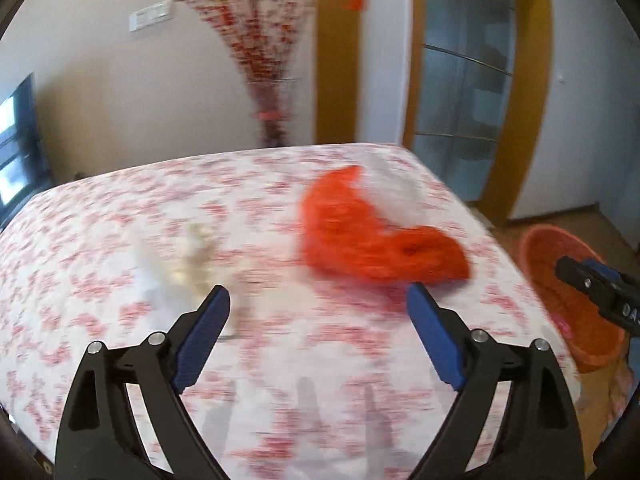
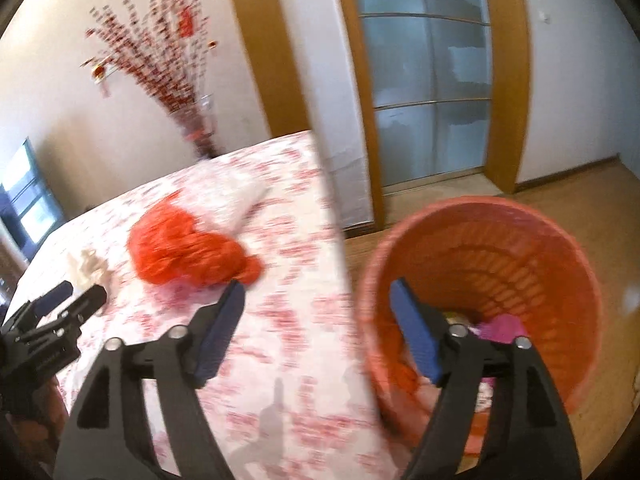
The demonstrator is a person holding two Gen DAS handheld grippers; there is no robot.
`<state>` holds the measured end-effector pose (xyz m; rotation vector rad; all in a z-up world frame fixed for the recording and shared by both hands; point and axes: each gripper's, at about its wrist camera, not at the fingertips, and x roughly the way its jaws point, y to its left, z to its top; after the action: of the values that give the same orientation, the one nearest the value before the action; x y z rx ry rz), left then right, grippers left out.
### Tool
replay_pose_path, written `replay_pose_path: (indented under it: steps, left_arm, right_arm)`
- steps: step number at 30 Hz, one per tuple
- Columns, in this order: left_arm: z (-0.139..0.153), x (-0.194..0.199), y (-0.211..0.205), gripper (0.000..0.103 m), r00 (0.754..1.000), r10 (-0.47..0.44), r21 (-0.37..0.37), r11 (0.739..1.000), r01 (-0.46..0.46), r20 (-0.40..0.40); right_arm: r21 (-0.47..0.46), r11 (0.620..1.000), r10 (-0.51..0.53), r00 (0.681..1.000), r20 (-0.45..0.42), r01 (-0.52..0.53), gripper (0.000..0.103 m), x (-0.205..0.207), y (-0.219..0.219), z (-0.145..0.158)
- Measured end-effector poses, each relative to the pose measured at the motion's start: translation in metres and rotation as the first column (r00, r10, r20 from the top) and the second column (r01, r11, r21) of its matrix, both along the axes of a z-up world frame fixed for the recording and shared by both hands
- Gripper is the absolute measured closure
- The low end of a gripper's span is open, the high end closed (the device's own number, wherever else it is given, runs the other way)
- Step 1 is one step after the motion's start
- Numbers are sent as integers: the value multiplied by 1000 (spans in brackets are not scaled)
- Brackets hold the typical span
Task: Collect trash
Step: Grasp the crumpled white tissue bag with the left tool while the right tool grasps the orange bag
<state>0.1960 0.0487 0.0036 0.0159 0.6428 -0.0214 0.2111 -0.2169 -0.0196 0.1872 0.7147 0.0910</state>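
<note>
Both tools, left [image 1: 318, 304] and right [image 2: 318, 300], angle downward, jaws spread, empty.

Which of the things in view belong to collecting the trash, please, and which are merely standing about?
Part of the job:
- orange mesh bag on the bed
- pale crumpled wrapper on the bed
- orange wastebasket on the floor beside the bed, some litter already inside
- left gripper and right gripper, jaws open and empty

Just standing about:
- vase of red branches
- floral bedsheet
- glass sliding door
</note>
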Motion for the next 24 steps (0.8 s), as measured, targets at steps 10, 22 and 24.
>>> replay_pose_path:
  steps: [10,22,24]
  left_arm:
    - [-7,1,77,12,990,143,-35,989,-143,-11]
    - [-15,6,106,12,986,163,-78,983,-164,-23]
    - [-16,9,108,12,986,162,-86,983,-164,-27]
  right_arm:
    - [-87,984,157,988,-14,-157,20,35,82,-11]
    - [-209,961,170,982,-76,-183,20,83,116,-25]
    - [-227,954,182,980,-82,-196,20,88,119,-26]
